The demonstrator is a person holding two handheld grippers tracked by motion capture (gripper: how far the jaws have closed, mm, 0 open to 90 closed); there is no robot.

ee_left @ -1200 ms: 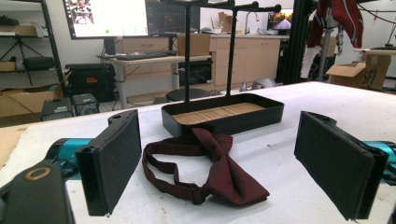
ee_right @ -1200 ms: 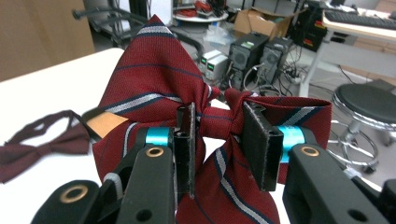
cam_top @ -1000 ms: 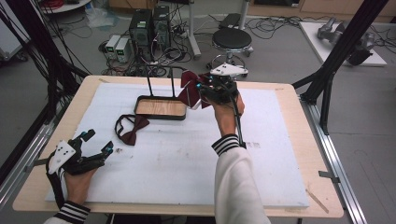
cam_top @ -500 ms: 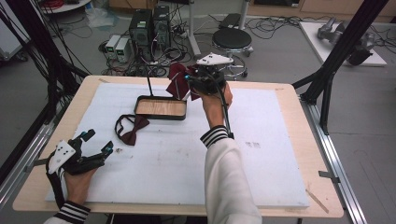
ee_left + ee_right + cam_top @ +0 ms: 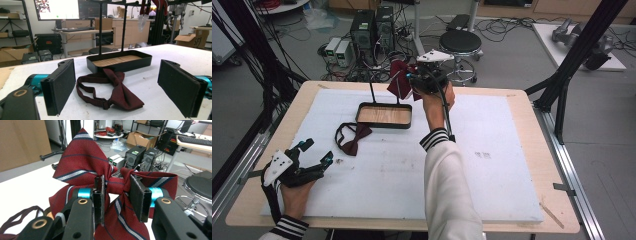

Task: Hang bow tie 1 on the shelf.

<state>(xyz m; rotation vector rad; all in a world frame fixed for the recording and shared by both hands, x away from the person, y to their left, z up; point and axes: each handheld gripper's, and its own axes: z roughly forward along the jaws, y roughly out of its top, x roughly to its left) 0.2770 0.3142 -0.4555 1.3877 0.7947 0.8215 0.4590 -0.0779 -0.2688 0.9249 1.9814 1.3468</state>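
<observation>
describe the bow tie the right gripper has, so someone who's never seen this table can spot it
Start at the black tray with the wooden floor and two upright posts, near the far edge of the white table. Just right of it and raised above it, the right gripper is shut on the striped bow tie at its knot. Unlike the plain dark bow tie lying flat before the tray, this one has pale stripes.

Bow ties: two — one striped red bow tie (image 5: 105, 177), one plain dark red bow tie (image 5: 117, 92)
Stands: one — a black tray stand (image 5: 384, 115) with two upright posts
Grippers: two — the left gripper (image 5: 314, 159) and the right gripper (image 5: 116, 195)
Tables: one — a wooden table (image 5: 522, 107) under one white board (image 5: 492, 170)
Stools: one black stool (image 5: 463, 42) behind the table
Computer towers on the floor: two (image 5: 373, 27)
</observation>
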